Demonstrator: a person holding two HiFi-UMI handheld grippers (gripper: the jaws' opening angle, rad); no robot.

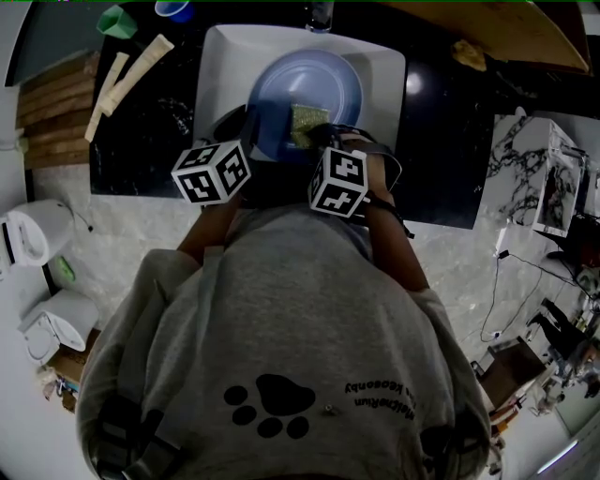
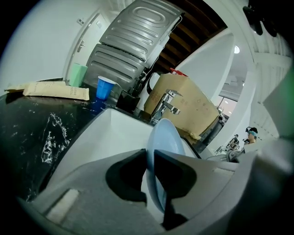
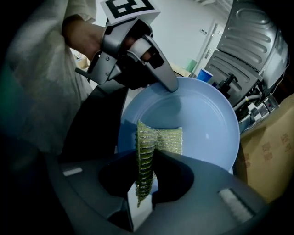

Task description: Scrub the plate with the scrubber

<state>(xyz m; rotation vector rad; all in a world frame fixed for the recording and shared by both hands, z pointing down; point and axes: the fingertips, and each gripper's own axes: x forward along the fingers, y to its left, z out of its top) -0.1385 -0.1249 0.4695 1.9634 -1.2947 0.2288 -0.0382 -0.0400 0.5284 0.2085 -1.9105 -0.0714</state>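
Over the white sink [image 1: 225,56], the light-blue plate [image 1: 305,89] sits tilted up on edge, inner face toward the right gripper [image 3: 147,183]. Left gripper [image 2: 150,170] has its jaws narrow, clamped on the plate's near rim; its view shows the rim edge-on between the pads. The right gripper view has that same gripper biting the rim at upper left. Right gripper jaws are closed on the green-yellow mesh scrubber [image 3: 158,140]: one fold is pinched between the pads, and the rest is spread against the lower middle of the plate's face. In the head view the two marker cubes and the person's grey sweatshirt [image 1: 281,356] block both sets of jaws, so only the scrubber's top shows there, at the plate's near edge. Surroundings: black speckled counter [image 1: 150,131] left of the sink with two long paper-wrapped packets [image 1: 141,64], a green cup [image 1: 117,21] and a blue cup [image 1: 175,9] at the back corner. Faucet [image 2: 165,103] stands behind the basin, just past the plate's far rim. Cardboard box [image 2: 188,105] sits behind the faucet, ribbed grey metal panel [image 2: 133,41] above the cups.
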